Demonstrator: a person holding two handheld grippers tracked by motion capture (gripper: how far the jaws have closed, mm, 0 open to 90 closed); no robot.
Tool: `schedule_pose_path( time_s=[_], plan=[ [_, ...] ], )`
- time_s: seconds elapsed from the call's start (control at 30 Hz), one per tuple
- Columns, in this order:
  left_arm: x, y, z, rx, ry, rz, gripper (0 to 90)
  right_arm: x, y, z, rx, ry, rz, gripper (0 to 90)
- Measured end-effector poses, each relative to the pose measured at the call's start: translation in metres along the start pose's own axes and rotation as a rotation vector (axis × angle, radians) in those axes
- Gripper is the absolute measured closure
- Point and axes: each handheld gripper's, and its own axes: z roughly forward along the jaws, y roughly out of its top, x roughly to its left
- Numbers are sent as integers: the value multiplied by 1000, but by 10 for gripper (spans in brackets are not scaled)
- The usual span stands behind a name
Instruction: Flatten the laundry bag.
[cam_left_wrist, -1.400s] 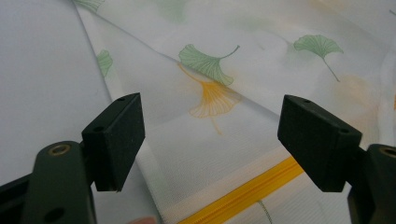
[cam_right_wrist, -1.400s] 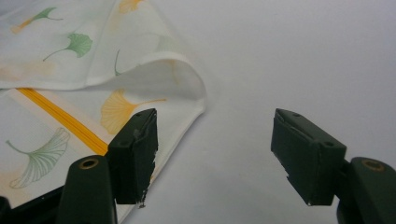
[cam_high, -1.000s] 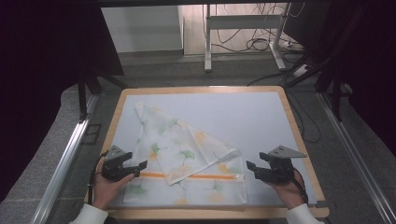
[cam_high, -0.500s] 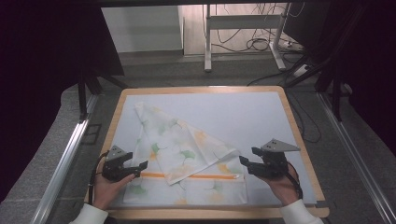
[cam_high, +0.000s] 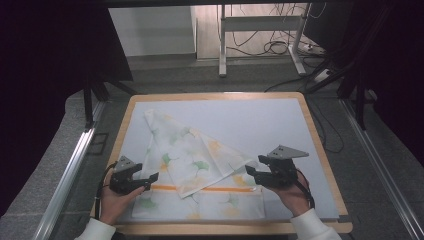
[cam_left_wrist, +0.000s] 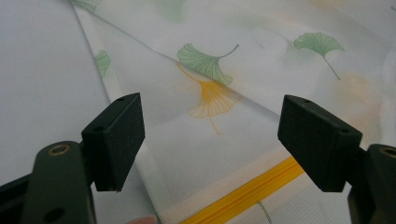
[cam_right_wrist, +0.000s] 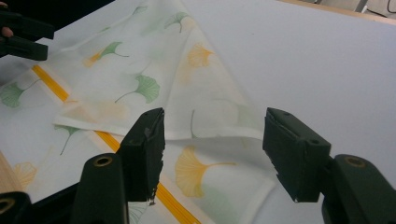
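Your 2 grippers over a leaf-print cloth (cam_high: 195, 165) folded on the desk (cam_high: 280, 120), left gripper (cam_high: 150, 178) wide open at its left edge, right gripper (cam_high: 250, 172) open, jaws just narrowing, nothing held, above its right corner.

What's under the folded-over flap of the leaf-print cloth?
Under the flap lies the cloth's own lower layer, with its orange stripe running beneath the flap's tip. The stripe's middle part and the mat below are covered.

The cloth (cam_high: 195, 170) lies on the table (cam_high: 320, 130), toward its seven o'clock corner. The left gripper (cam_high: 150, 179) sits at the cloth's nine o'clock edge, the right gripper (cam_high: 250, 172) at its three o'clock edge, well apart.
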Motion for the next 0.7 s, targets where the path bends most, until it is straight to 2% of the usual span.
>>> schedule_pose_path(
  time_s=[0.7],
  plan=[
    [0, 0, 0, -1, -1, -1, 226, 19, 6, 21, 31, 56, -23, 390]
  ],
)
